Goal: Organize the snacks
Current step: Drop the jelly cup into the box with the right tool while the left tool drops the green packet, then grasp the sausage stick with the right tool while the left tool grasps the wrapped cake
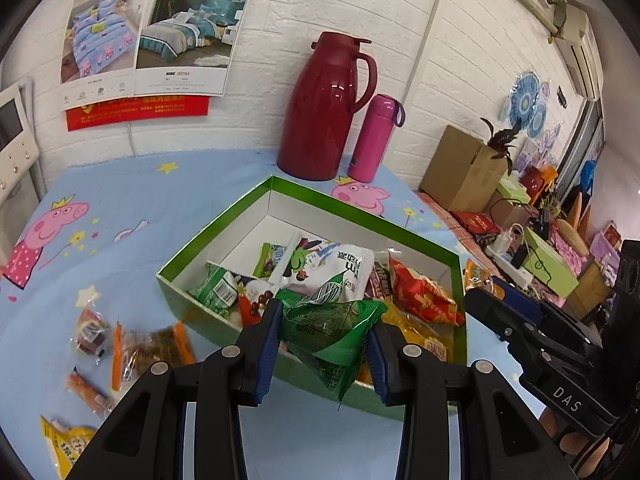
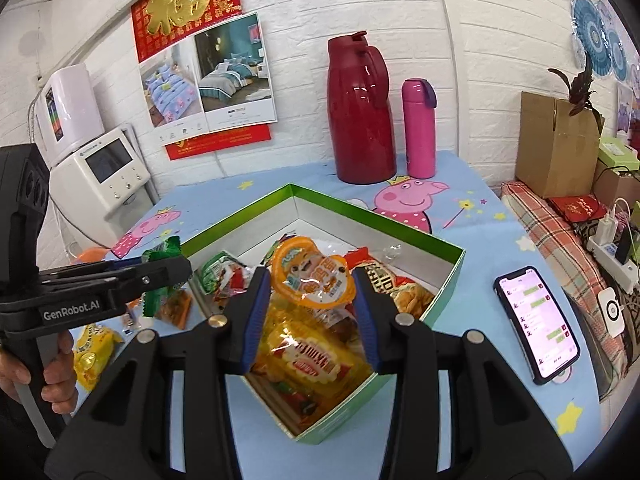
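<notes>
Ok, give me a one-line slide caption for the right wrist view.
Right gripper holds an orange jelly cup above the green snack box; left gripper brings a green packet.

Between our left gripper's (image 1: 324,332) blue pads sits a green snack packet (image 1: 332,340) with fine white print. Our right gripper (image 2: 310,304), black with the same blue pads, frames an orange jelly cup (image 2: 312,280) whose lid shows a cartoon face. Beyond both sets of jaws we see the box (image 1: 360,208), green outside and white inside, filled with red, yellow, white and green wrappers. Under it lies a pale blue tablecloth (image 1: 120,184) patterned with pink pigs and yellow stars. Past the jaws stand a dark red jug (image 2: 360,112) and a pink flask (image 2: 418,128).
</notes>
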